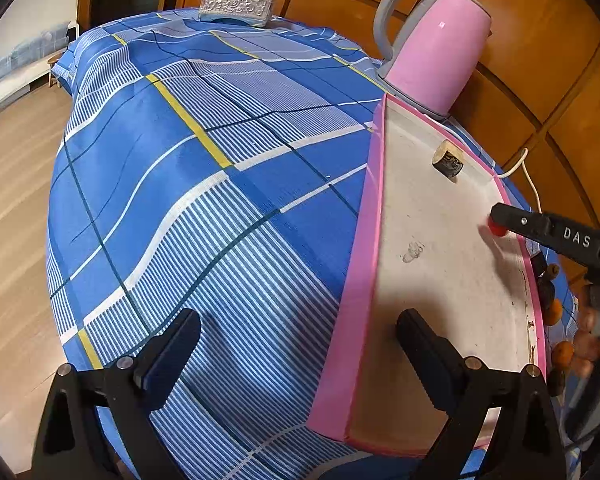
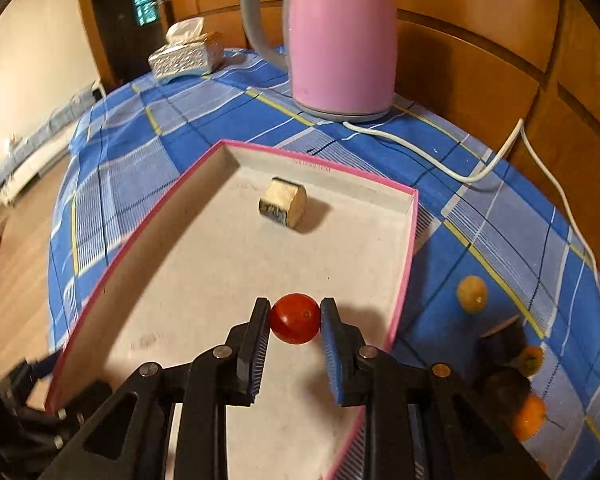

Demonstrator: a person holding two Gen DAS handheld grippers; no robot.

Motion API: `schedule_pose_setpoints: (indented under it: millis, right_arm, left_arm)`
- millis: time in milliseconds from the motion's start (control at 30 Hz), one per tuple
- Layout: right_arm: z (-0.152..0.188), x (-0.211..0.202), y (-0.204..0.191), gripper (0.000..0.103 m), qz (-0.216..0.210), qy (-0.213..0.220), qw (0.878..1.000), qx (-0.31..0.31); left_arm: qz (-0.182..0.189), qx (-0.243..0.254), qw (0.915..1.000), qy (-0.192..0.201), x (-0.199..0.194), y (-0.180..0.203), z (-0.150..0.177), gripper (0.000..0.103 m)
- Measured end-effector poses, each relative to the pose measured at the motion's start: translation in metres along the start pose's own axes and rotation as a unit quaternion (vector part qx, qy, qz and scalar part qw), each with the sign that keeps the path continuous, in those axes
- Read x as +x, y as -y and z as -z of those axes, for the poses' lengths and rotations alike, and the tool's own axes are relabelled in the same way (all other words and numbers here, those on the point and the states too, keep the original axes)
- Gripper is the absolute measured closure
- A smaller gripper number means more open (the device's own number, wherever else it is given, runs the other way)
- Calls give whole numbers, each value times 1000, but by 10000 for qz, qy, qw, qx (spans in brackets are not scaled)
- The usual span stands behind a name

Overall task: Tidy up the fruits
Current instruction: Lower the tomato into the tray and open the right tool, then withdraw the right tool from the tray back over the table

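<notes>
Tray (image 2: 204, 280) holds wooden block (image 2: 283, 207); red fruit (image 2: 295, 319) above.

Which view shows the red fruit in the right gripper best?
The right wrist view: the red fruit sits whole between the right gripper pads. In the left wrist view, only a sliver peeks under that gripper.

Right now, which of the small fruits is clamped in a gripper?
The red fruit, pinched by the right gripper over the pink-rimmed tray. The orange fruits lie loose on the tablecloth.
</notes>
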State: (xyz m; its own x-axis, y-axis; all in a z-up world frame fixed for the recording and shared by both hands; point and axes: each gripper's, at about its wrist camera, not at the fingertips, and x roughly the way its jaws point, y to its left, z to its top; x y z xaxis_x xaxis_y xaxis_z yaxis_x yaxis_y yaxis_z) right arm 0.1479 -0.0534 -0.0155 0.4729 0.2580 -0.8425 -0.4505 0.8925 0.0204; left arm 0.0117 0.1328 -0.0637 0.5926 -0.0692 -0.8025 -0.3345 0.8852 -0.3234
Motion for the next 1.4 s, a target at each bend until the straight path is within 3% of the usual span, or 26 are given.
schedule_pose_setpoints:
  millis: [133,433,867,1033,1267,1400]
  right_arm:
    - [1,0,3,69,-47,65,9998,187]
    - [25,-34,11,69,14,410,9980,479]
    - [85,-79,25,68,596,625,9940,672]
    - [118,-96,41,68,919,660,9884,1016]
    - [171,-124,89,68,1764,772,9619,1939]
    - [201,-146,128,68,2469,862,9251,2753]
  left_arm:
    - [-6,-2,10000,-5,0,1,0,4]
    - [-4,-1,10000,-9,-1,2,1,4]
    - [44,-10,9999,98,-11,2,3,4]
    - [59,-16,9999,153,-17,1,3,4]
    - [94,-13,9996,276,-24,1,0,4]
    - [121,-2,9993,356,-28,2,-2,4]
